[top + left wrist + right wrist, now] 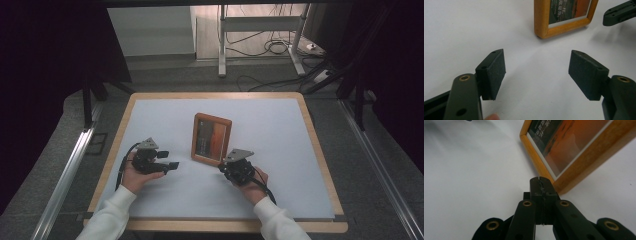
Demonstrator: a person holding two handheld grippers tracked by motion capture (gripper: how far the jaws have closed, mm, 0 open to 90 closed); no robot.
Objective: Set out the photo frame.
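Wooden picture frame [211,139] lies flat, face up, near the middle of the white table [280,150], between our two tools. We judge it light and stiff, with a hard, smooth wooden border that could slide in a loose pinch, and a glazed front that we take to be fragile, so we would keep the pads off the picture face. Best hold, as we read it: across one wooden rail, near the middle of a side, or at a corner where the wood is thickest. Since it rests flat on the table, getting a jaw under an edge looks like the hard part; tipping up one corner first may be called for. Long axis runs away from us across the table, turned a little off square, with the near short edge toward our hands; in the high view the frame stands taller than wide. The photo shows an orange scene with lines of text at one side, too small to read. Left tool [537,72] is spread wide, empty, pointing at the near left corner of the frame [564,17] from a short way off. Right tool [541,182] has its jaws pressed together on nothing, tip just beside the near corner of the frame [584,152]; whether it touches we cannot tell.
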